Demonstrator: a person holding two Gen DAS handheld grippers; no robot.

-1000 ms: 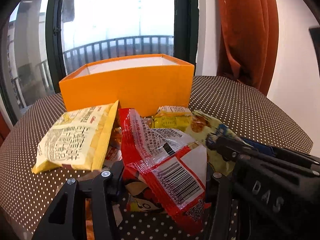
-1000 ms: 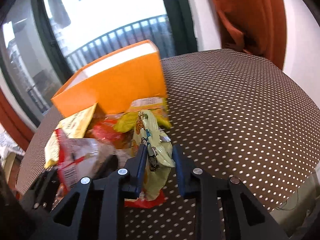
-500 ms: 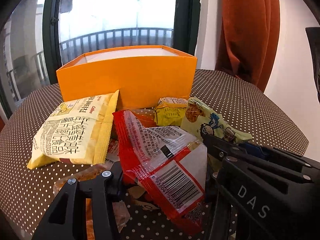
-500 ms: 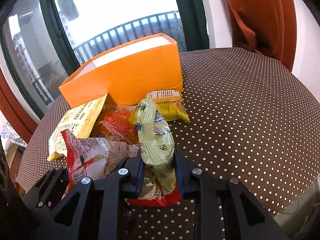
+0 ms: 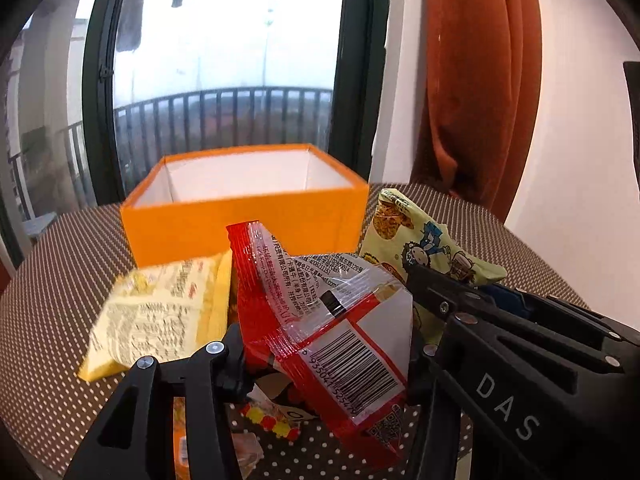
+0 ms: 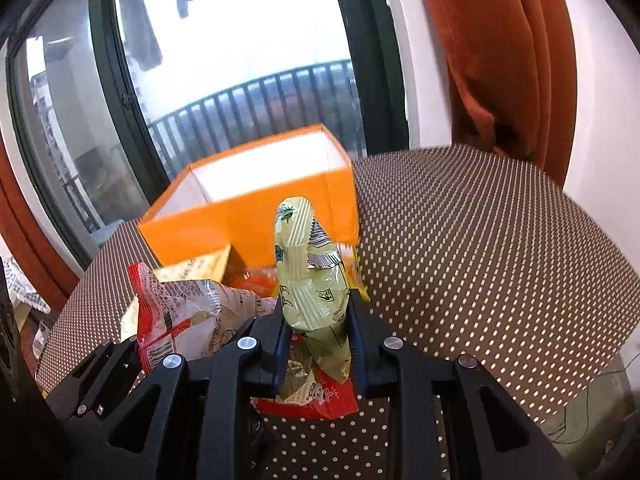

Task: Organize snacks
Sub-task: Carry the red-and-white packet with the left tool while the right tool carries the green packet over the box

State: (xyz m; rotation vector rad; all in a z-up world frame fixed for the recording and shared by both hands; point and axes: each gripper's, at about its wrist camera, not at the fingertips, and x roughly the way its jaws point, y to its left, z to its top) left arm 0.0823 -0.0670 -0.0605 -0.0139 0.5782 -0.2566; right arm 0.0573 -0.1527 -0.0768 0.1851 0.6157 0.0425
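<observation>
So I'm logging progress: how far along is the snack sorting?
Nothing looks boxed yet: the visible part of the orange box interior shows only white walls. In hand: left gripper holds the red packet, right gripper the pale green packet. Left: the yellow packet and others on the table.

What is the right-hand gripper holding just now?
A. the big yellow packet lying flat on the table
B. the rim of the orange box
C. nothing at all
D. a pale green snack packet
D: in the right wrist view, the right gripper is shut on the pale green snack packet, which stands up in front of the orange box.
</observation>
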